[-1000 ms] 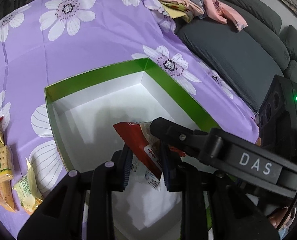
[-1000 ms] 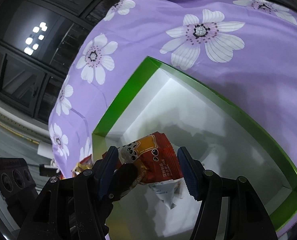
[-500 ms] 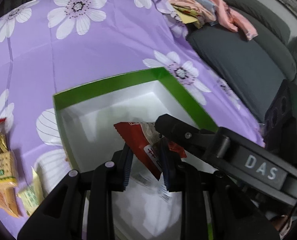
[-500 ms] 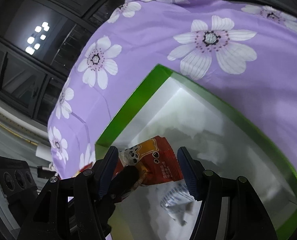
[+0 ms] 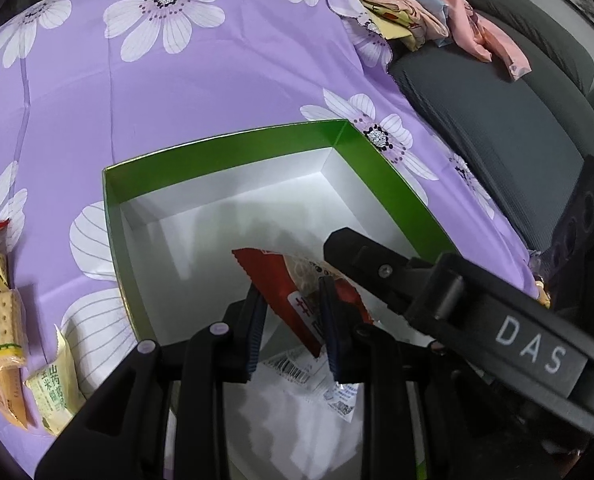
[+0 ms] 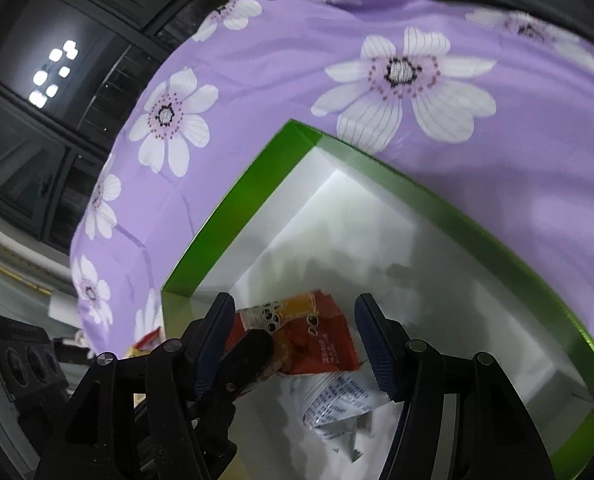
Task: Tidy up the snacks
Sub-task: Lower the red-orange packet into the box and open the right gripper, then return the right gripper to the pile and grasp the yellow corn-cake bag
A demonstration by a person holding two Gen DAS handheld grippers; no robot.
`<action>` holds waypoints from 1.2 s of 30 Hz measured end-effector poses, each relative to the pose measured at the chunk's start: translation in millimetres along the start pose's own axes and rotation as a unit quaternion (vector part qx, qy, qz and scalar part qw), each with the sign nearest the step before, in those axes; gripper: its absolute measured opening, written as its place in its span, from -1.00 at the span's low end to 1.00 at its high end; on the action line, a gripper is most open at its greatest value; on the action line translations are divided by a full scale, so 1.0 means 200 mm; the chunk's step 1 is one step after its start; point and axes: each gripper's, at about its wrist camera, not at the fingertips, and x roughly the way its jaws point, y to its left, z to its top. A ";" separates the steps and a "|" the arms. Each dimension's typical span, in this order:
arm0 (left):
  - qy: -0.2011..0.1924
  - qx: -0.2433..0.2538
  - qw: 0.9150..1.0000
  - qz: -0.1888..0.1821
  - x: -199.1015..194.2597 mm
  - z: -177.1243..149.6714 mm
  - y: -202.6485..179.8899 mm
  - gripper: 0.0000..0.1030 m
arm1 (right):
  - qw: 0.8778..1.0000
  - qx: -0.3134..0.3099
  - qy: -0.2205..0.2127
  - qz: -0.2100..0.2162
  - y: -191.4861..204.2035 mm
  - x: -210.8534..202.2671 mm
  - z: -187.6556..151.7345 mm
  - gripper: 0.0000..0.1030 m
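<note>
Purple flowered cloth (image 5: 225,80) covers the surface. Red snack packet (image 5: 293,288) hangs over the white interior of the green-rimmed box (image 5: 225,148), clamped by the left gripper (image 5: 293,324). Right gripper (image 6: 297,340) straddles the packet, jaws apart. More snack packets (image 5: 1,320) lie left of the box.

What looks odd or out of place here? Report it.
Nothing is spilled or damaged. The red snack packet hangs tilted over the green box, pinched by the left gripper. Other snacks lie on the purple cloth outside the box, not yet put away.
</note>
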 end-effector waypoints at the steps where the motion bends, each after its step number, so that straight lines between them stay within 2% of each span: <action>1: 0.000 0.000 1.000 0.001 0.00 0.00 0.00 -0.50 | 1.000 -0.001 -0.002 0.000 0.00 0.00 0.00 0.25; 5: -0.013 -0.008 1.000 0.000 -0.06 -0.01 0.03 -0.36 | 1.000 0.003 -0.005 -0.003 -0.01 -0.02 0.00 0.25; 6: -0.019 -0.013 1.000 0.000 -0.09 -0.01 0.04 -0.20 | 1.000 0.001 -0.010 -0.006 -0.01 -0.03 -0.01 0.25; 10: -0.047 -0.016 0.999 -0.001 -0.22 -0.04 0.08 0.09 | 0.999 -0.011 -0.031 -0.008 0.01 -0.08 -0.02 0.28; 16: -0.095 -0.036 0.995 0.007 -0.44 -0.12 0.18 0.28 | 0.998 -0.039 -0.053 -0.003 0.10 -0.15 -0.07 0.33; 18: -0.108 -0.053 0.993 0.006 -0.52 -0.15 0.24 0.31 | 0.996 -0.062 -0.056 -0.003 0.17 -0.17 -0.10 0.46; 19: -0.112 -0.059 0.992 0.009 -0.55 -0.17 0.26 0.38 | 0.996 -0.071 -0.057 -0.002 0.20 -0.18 -0.11 0.46; 23: -0.133 -0.082 0.987 0.040 -0.69 -0.27 0.41 0.53 | 0.991 -0.116 -0.057 0.015 0.34 -0.21 -0.18 0.49; 26: -0.143 -0.104 0.981 0.074 -0.77 -0.35 0.53 0.61 | 0.988 -0.143 -0.053 0.031 0.44 -0.22 -0.24 0.67; 27: -0.144 -0.111 0.980 0.086 -0.78 -0.37 0.59 0.67 | 0.986 -0.152 -0.050 0.040 0.47 -0.22 -0.26 0.68; 30: -0.131 -0.139 0.974 0.126 -0.80 -0.45 0.73 0.67 | 0.982 -0.175 -0.013 0.070 0.58 -0.17 -0.33 0.68; 33: -0.122 -0.167 0.970 0.132 -0.80 -0.54 0.85 0.67 | 0.977 -0.194 0.031 0.087 0.67 -0.09 -0.41 0.68; 36: -0.115 -0.191 0.966 0.133 -0.77 -0.61 0.95 0.67 | 0.969 -0.221 0.068 0.082 0.75 0.00 -0.50 0.68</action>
